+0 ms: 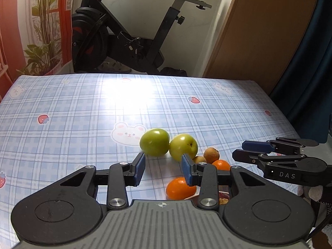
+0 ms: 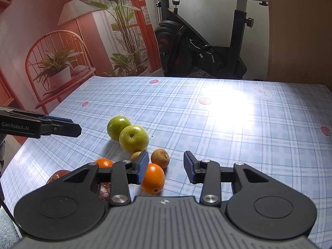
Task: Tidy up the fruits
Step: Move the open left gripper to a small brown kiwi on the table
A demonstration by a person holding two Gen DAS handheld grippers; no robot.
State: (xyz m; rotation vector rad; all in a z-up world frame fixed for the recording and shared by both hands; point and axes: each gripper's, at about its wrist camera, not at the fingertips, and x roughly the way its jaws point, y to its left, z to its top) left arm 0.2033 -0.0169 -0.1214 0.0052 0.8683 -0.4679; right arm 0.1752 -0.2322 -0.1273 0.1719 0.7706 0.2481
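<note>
Two green apples (image 1: pixel 154 142) (image 1: pixel 183 147) lie touching on the blue checked tablecloth (image 1: pixel 83 112). Beside them lie two small brown fruits (image 1: pixel 211 155) and two oranges (image 1: pixel 180 187) (image 1: pixel 222 164). My left gripper (image 1: pixel 162 171) is open and empty, just short of the apples. My right gripper (image 2: pixel 167 169) is open and empty above the cloth, its left finger over an orange (image 2: pixel 153 178). The right wrist view also shows the apples (image 2: pixel 134 138), a brown fruit (image 2: pixel 160 158), the other orange (image 2: pixel 104 162) and a reddish-brown fruit (image 2: pixel 58 175), partly hidden.
An exercise bike (image 1: pixel 124 31) stands behind the table's far edge. A wooden door (image 1: pixel 259 31) is at the right, a dark curtain (image 1: pixel 311 62) beyond it. A printed backdrop with plants and a chair (image 2: pixel 56 62) hangs at the left.
</note>
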